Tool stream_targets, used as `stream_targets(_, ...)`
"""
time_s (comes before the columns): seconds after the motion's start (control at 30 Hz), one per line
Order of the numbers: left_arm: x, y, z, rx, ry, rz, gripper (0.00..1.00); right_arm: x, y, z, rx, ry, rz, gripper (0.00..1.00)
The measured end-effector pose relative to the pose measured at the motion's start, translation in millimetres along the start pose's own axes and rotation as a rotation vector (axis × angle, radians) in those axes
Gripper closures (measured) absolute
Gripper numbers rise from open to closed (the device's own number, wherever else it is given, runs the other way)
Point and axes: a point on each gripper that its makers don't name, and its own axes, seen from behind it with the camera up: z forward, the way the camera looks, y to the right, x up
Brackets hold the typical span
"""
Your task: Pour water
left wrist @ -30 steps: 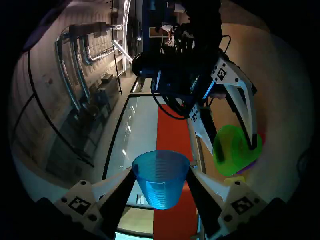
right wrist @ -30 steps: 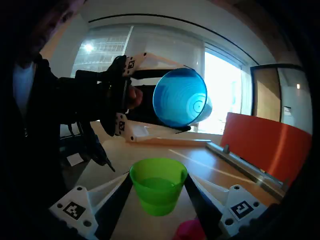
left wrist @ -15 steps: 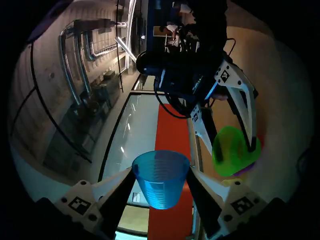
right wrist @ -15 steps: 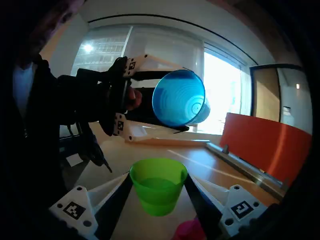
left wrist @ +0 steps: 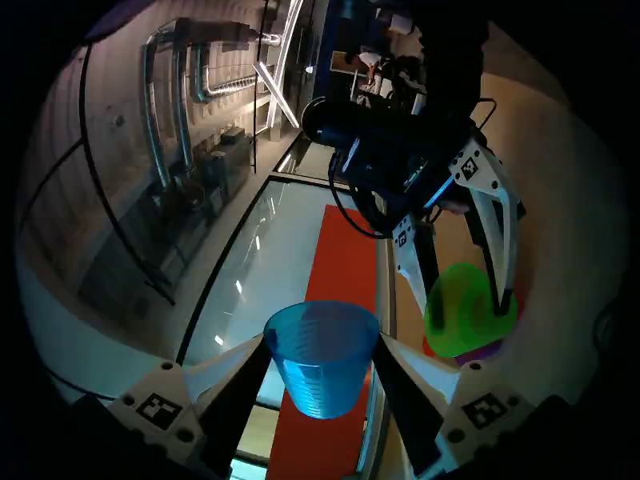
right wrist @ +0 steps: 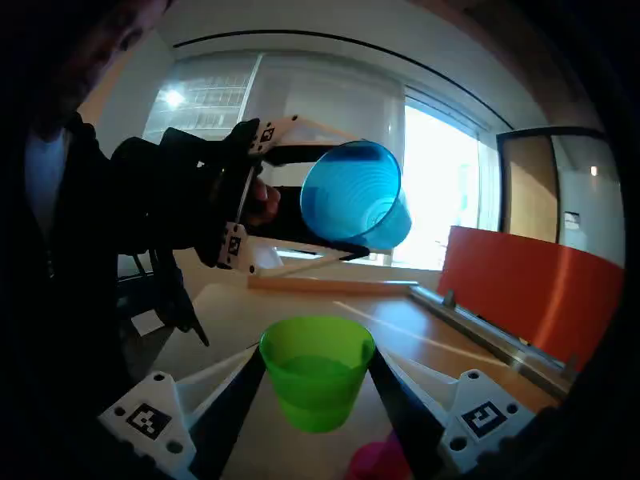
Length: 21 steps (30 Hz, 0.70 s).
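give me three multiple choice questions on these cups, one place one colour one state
1. In the right gripper view, the blue cup is: A above the green cup; B inside it; C lying on the table.
2. The cup in the right gripper is: A white; B green; C black.
3. The green cup: A is empty; B is upside down; C holds liquid.
Answers: 1 A, it hangs higher, tipped. 2 B, the gripper clamps its green sides. 3 C, a liquid level shows inside.
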Motion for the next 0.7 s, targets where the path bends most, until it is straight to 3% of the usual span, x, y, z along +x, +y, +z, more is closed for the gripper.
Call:
stream_targets(0.57, -11.9, -0.7, -1.6, 0.010, -0.020, -0.165, 0.15, 2.1, -0.3, -0.6, -0.004, 0.006, 0.009, 0.10)
stream_targets(0.7, -13.5, -3.5, -1.8, 0.016, -0.020, -0.182, 0.15, 2.5, 0.9, -1.0, -0.004, 0.012, 0.017, 0.10)
